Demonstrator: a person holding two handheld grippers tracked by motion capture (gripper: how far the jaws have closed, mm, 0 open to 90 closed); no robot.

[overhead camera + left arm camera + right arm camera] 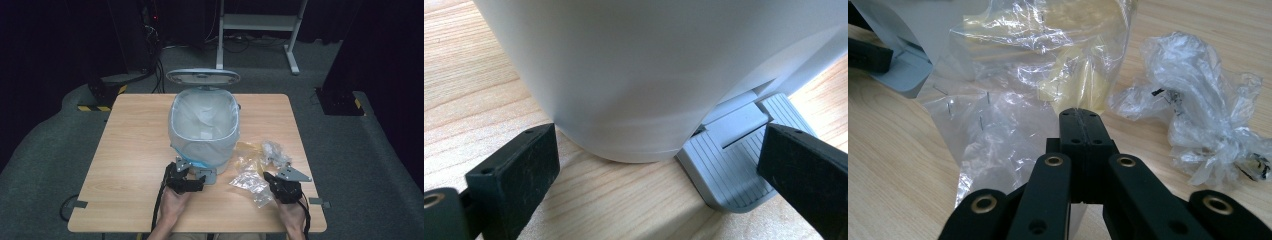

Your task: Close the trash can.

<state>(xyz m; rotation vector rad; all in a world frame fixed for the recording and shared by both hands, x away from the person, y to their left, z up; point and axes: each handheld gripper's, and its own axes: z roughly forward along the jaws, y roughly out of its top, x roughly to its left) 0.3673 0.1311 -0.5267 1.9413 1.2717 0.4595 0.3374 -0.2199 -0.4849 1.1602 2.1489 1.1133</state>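
- The clear plastic bag (998, 125) lies flat on the wooden table (125, 165), just to the right of the pedal bin (204, 127) in the high view, and we see it there as a crinkled sheet (250, 180) near the bin's base.
- Our right gripper (1082, 117) has its jaws pressed together, and in the right gripper view their tips sit at the near edge of that bag; it looks as if they pinch the film, but we cannot tell for certain.
- In the high view the right gripper (270, 179) is on the bin's right, at the near end of the bag.
- A yellowish bag (1068, 55) lies beyond the clear one, between it and the bin's side.
- A crumpled wad of clear plastic (1198, 115) rests on the table farther right of the bin, apart from the flat bag.
- The bin stands at the middle of the table with its lid (202, 76) raised behind it and a pale liner (202, 120) inside.
- Our left gripper (192, 180) is at the bin's near foot, jaws wide apart.
- In the left gripper view one jaw stands beside the bin's white wall (649, 75) and the other at the grey ribbed pedal (734, 170); whether that jaw touches the pedal we cannot tell.
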